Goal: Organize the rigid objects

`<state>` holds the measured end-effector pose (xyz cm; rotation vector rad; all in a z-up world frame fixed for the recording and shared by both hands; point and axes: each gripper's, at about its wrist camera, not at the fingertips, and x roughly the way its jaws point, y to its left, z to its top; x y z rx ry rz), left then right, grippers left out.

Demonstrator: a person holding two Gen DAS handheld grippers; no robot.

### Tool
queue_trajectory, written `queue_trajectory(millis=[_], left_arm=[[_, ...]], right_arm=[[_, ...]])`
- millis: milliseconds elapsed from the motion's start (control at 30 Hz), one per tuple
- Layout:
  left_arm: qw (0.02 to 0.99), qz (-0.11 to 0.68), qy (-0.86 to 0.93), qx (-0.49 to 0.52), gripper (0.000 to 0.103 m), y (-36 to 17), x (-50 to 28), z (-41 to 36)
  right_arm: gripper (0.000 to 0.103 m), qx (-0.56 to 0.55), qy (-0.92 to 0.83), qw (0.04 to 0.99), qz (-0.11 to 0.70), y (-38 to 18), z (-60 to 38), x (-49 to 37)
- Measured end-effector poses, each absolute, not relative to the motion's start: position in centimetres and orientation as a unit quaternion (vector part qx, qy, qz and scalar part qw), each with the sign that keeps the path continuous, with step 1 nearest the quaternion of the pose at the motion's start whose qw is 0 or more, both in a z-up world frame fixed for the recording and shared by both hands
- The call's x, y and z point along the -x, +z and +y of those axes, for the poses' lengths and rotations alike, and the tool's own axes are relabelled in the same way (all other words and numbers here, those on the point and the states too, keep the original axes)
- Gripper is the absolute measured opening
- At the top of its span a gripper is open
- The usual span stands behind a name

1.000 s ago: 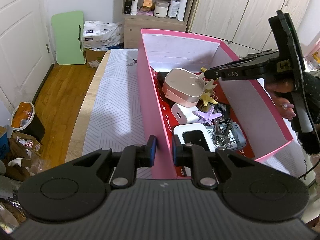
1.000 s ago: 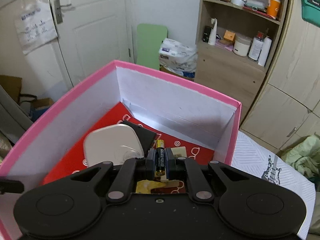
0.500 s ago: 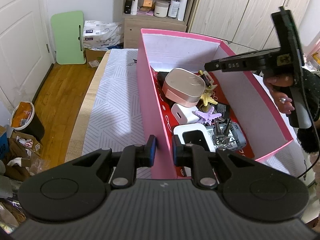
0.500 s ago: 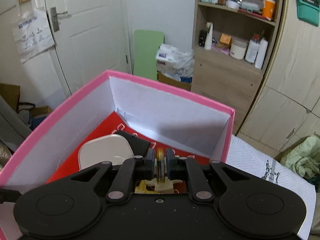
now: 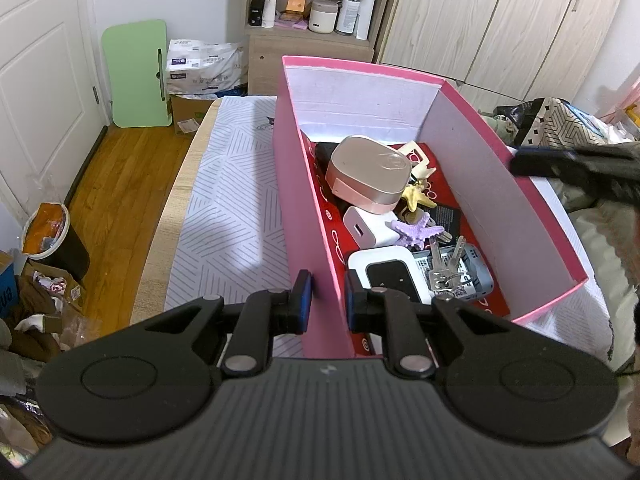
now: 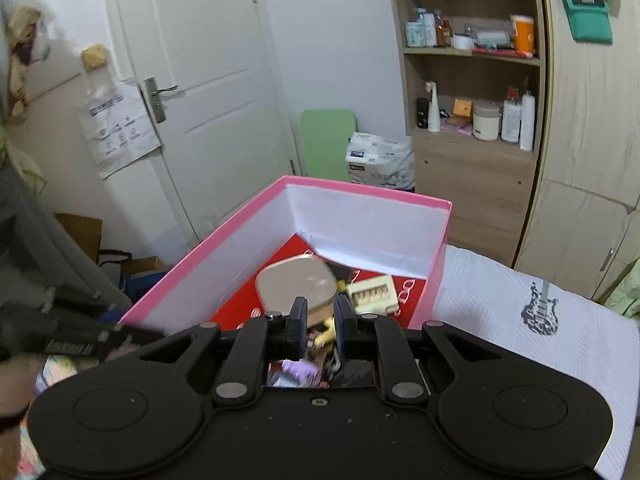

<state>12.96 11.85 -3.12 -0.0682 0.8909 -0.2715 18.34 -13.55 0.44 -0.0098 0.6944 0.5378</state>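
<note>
Battery's gone from the right gripper (image 6: 319,320), its jaws just eased apart and empty above the pink box (image 5: 304,184), so that one looks dropped in, though hidden in the clutter, while the left gripper (image 5: 325,300) pinches the box wall

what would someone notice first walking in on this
The pink box on the striped cloth, crammed with small things: a rose-gold case near the far end, a purple starfish and keys nearer. The left tool is clamped on the box's near wall. The right tool hangs empty above the box, its jaws having just been opening.
</note>
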Motion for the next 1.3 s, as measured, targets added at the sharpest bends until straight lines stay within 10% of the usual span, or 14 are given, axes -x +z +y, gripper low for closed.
queue_trajectory(millis=[1033,1300], left_arm=[[0.93,0.362,-0.066,-0.019,0.015,3.5,-4.9,10.9],[0.931,0.356,-0.075,-0.024,0.034,5.5,-1.9,8.8]], right_arm=[[0.051,-0.009,0.265,0.931,0.251,3.6,-14.0,-8.2],[0.054,-0.022,0.271,0.934,0.233,5.0,-15.2,-6.1]])
